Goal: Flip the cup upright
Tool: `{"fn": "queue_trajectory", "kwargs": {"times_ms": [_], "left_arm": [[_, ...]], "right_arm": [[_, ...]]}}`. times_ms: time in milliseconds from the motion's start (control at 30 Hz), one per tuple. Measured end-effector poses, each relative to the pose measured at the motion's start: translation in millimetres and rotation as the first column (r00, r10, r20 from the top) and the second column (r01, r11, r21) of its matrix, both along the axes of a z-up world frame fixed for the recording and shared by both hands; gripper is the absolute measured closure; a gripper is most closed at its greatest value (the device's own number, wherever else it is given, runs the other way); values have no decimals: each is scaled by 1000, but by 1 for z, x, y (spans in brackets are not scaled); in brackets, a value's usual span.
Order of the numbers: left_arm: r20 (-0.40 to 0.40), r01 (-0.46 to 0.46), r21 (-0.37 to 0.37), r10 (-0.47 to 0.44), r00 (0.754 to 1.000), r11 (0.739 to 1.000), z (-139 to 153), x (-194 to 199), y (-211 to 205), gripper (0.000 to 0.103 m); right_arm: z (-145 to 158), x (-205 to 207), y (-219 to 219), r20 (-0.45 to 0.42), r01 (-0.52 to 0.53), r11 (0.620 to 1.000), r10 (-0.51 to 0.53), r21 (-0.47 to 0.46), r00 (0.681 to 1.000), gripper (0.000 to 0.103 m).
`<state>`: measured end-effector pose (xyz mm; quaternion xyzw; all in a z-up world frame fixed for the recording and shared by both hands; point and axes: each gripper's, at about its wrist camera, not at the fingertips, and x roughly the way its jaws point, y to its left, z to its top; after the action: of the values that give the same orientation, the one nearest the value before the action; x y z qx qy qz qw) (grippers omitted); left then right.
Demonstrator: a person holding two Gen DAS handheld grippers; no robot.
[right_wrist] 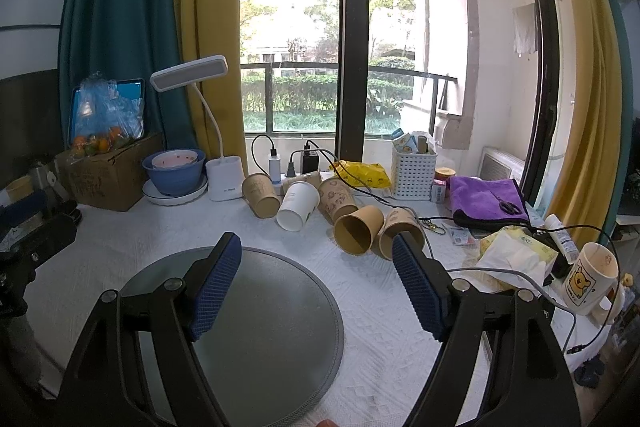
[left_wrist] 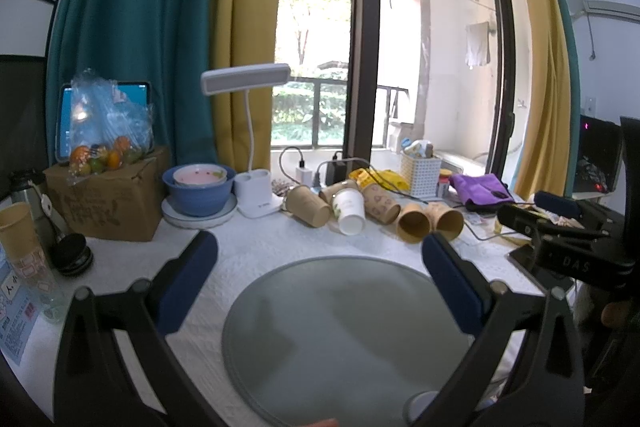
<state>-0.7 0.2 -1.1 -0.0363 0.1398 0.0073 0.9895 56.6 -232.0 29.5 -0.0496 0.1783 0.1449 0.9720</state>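
Several paper cups lie on their sides in a row at the back of the white table: brown ones (left_wrist: 308,206) (left_wrist: 412,222) (right_wrist: 357,229) and a white one (left_wrist: 349,211) (right_wrist: 297,205). My left gripper (left_wrist: 320,245) is open and empty, above a round grey glass plate (left_wrist: 344,339) and short of the cups. My right gripper (right_wrist: 317,247) is open and empty, over the plate's right edge (right_wrist: 276,311), with its right finger (right_wrist: 416,283) just in front of the rightmost brown cup (right_wrist: 401,227). The right gripper's body also shows in the left wrist view (left_wrist: 568,239).
At the back stand a white desk lamp (left_wrist: 256,195), a blue bowl on a plate (left_wrist: 199,193), a cardboard box with fruit (left_wrist: 108,203), a white basket (right_wrist: 414,167) and chargers with cables. A purple cloth (right_wrist: 486,199), tissues and a cartoon mug (right_wrist: 592,277) sit right.
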Motion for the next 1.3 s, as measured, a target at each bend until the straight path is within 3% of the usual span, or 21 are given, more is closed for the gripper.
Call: {"fn": "queue_trajectory", "kwargs": {"times_ms": [1300], "left_arm": [[-1,0,-3,0,1000,1000,0,0,0,0]], "right_arm": [[2,3,5,2,-3,1000,3,-4,1000,23]]}}
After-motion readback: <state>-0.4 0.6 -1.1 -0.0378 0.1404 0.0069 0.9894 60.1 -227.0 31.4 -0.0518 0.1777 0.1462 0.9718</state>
